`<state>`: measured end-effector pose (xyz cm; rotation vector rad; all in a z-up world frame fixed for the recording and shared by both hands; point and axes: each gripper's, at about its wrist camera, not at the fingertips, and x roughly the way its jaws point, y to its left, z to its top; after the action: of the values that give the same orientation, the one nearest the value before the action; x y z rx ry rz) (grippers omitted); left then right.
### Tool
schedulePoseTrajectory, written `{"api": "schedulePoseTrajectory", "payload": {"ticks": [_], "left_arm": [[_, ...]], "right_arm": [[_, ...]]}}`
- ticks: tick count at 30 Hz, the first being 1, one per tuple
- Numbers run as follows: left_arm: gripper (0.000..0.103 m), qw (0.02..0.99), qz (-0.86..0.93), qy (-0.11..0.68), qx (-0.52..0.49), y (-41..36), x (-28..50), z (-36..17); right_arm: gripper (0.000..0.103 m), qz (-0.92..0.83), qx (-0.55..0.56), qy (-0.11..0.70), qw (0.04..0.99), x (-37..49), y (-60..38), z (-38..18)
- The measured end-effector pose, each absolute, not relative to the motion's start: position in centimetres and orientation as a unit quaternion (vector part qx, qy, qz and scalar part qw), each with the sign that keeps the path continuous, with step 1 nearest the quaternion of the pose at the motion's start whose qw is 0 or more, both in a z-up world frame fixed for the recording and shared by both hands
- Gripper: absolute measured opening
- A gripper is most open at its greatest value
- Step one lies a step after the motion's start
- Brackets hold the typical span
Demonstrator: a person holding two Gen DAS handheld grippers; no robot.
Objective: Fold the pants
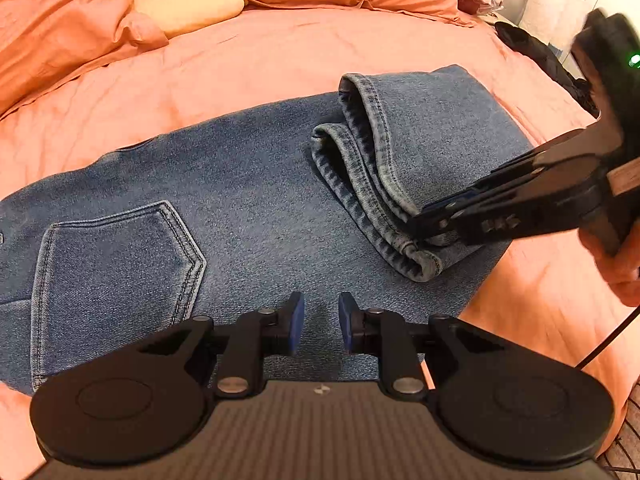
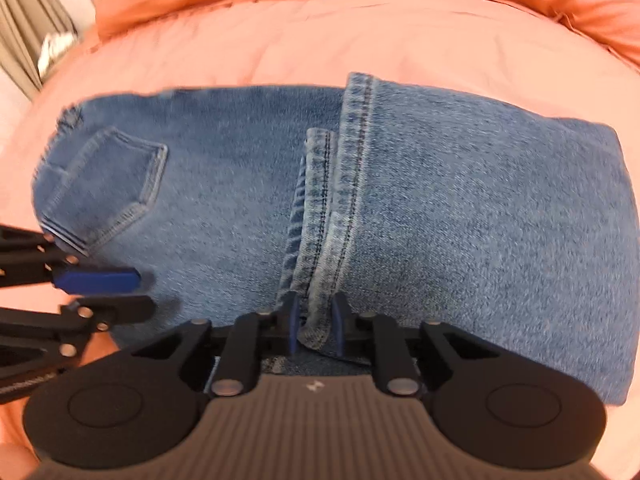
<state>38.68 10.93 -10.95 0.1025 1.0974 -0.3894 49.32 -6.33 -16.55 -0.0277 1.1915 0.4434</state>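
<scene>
The right gripper [image 2: 314, 330] pinches the hem [image 2: 316, 320] of the jeans [image 2: 460, 220]. The left gripper [image 1: 321, 322], narrow and empty, hovers over denim beside the pocket [image 1: 116, 264].

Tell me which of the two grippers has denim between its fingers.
The right gripper: its pads flank the jeans' folded leg hems. The left gripper hovers over flat denim with an empty gap between its pads.

One jeans [image 1: 256, 184], two grippers, perhaps three pillows [image 1: 60, 20]
</scene>
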Motion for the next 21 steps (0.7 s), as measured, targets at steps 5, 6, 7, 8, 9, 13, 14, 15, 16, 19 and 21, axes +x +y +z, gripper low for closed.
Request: {"api": "schedulePoseTrajectory", "payload": {"ticks": [5,6,7,8,9,13,14,15,16,19,21], "left_arm": [[0.024,0.834,-0.197,0.515,0.019,11.3,38.7,-10.9],[0.024,0.833,-0.204,0.514,0.001,11.5,38.8,-10.9],[0.024,0.832,-0.210,0.513,-0.019,11.8,39.0,-10.9],[0.024,0.831,-0.213,0.512,-0.038,12.0,39.2,-11.0],[0.025,0.829,-0.214,0.514,-0.055,12.1,39.5,-11.1],[0.027,0.821,-0.211,0.517,-0.114,12.3,40.9,-12.0],[0.030,0.822,-0.209,0.515,-0.125,12.3,41.1,-12.1],[0.035,0.822,-0.207,0.513,-0.135,12.2,41.4,-12.3],[0.035,0.822,-0.205,0.513,-0.140,12.1,41.8,-12.5],[0.035,0.826,-0.193,0.510,-0.141,11.9,42.4,-12.5],[0.036,0.835,-0.185,0.503,-0.122,11.8,42.5,-12.3]], "right_arm": [[0.011,0.242,0.020,0.528,0.814,47.4,-8.5,-12.5],[0.006,0.251,0.027,0.528,0.811,47.0,-8.9,-11.9],[0.006,0.256,0.033,0.527,0.810,46.6,-9.3,-11.6],[0.006,0.262,0.032,0.527,0.808,46.2,-9.4,-11.6],[0.005,0.267,0.022,0.527,0.807,45.9,-9.3,-11.8],[0.000,0.304,0.070,0.564,0.764,45.7,-9.1,-14.5],[0.000,0.326,0.076,0.581,0.742,45.3,-8.3,-15.5],[0.000,0.317,0.020,0.577,0.752,44.4,-6.6,-15.9],[0.000,0.315,-0.027,0.565,0.762,43.7,-5.3,-16.3],[0.000,0.321,-0.008,0.564,0.761,43.8,-5.0,-16.8],[0.000,0.309,-0.018,0.547,0.778,44.1,-6.1,-15.9]]}}
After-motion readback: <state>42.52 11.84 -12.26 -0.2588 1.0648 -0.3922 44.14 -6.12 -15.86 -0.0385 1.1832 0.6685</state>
